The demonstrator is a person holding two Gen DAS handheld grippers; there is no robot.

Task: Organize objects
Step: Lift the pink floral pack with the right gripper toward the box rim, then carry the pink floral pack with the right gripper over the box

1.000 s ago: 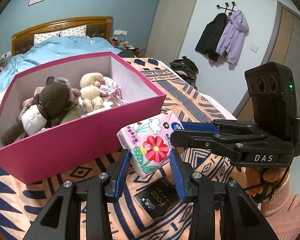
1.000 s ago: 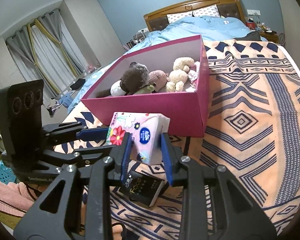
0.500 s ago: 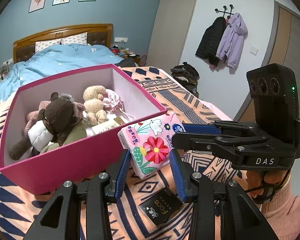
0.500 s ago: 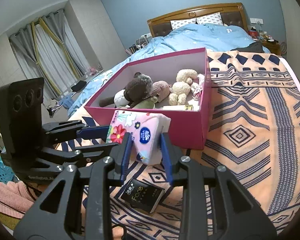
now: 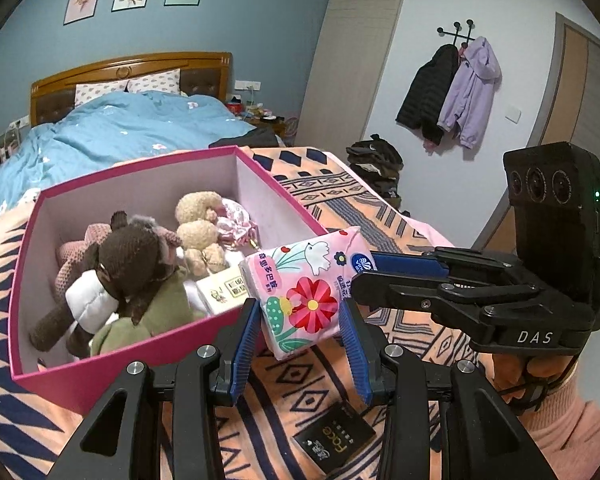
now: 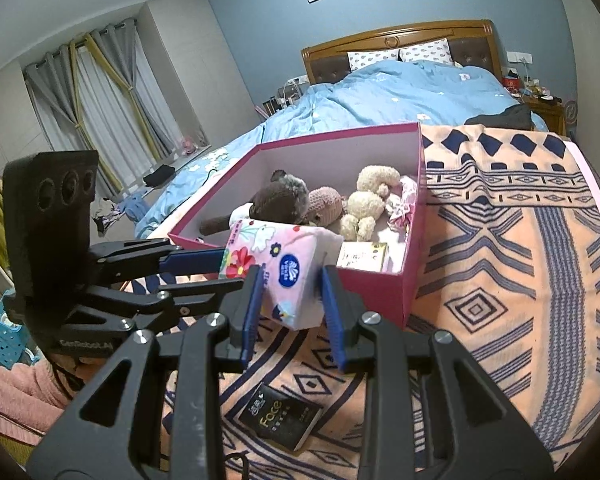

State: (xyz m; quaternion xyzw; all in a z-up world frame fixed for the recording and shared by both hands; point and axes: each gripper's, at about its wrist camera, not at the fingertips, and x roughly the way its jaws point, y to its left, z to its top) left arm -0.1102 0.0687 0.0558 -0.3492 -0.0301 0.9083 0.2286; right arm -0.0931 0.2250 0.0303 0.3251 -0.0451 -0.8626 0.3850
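A pink flowered tissue pack (image 5: 306, 288) hangs in the air, held from two sides. My left gripper (image 5: 300, 316) is shut on one end and my right gripper (image 6: 289, 280) is shut on the other end (image 6: 284, 264). The pack is level with the near rim of the pink box (image 5: 112, 364), close to its near right corner. The box (image 6: 410, 276) holds a brown plush (image 5: 136, 256), a cream plush (image 5: 198, 228) and a small carton (image 5: 224, 288). A black "Face" packet (image 5: 334, 442) lies on the blanket below the pack; it also shows in the right wrist view (image 6: 282, 420).
The box sits on an orange and navy patterned blanket (image 6: 520, 280) on a bed. A blue duvet (image 5: 120, 132) and wooden headboard (image 5: 132, 68) lie beyond. Coats (image 5: 460, 92) hang on the right wall. Curtains (image 6: 92, 108) stand at the left.
Both grippers have lifted the tissue pack higher and toward the box. The black packet now lies farther below it. More of the box's inside shows.
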